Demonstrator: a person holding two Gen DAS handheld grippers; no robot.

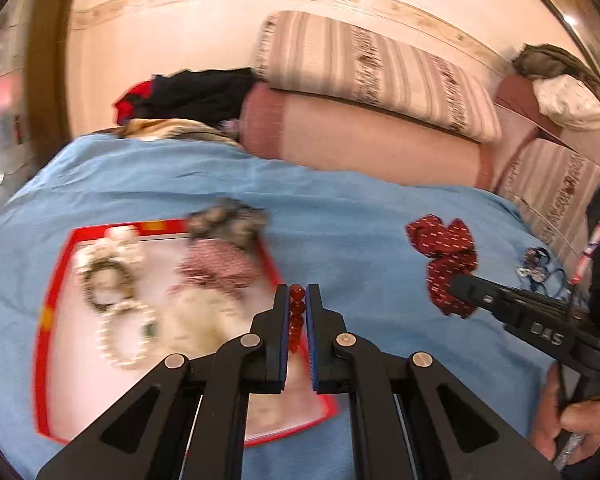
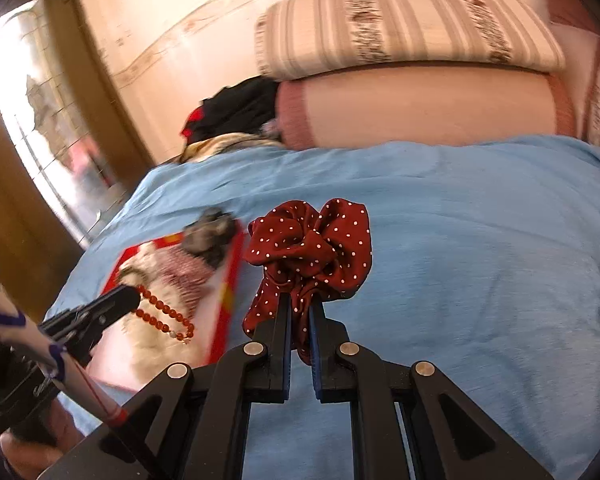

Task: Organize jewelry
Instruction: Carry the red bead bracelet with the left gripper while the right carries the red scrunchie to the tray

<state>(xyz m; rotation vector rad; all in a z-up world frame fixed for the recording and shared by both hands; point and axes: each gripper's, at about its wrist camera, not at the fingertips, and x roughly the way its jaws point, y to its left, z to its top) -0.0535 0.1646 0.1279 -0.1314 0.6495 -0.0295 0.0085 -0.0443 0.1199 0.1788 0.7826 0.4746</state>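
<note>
Left gripper point(image 1: 297, 300) pinches the red bead bracelet point(image 1: 296, 318) above the red tray point(image 1: 52, 280). Right gripper point(image 2: 300, 308) clamps the polka-dot scrunchie point(image 2: 312, 248), lifted over the blue sheet point(image 2: 480, 240) beside the tray.

Blue-sheeted bed point(image 2: 440, 208) bears a red tray point(image 1: 40, 344); blue-corded trinkets point(image 1: 536, 264).

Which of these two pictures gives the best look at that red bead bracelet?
The right wrist view: the red bead bracelet hangs as an open loop from the left gripper, above the red-rimmed tray. The left wrist view shows only a short column of beads pinched between that gripper's fingers.
</note>
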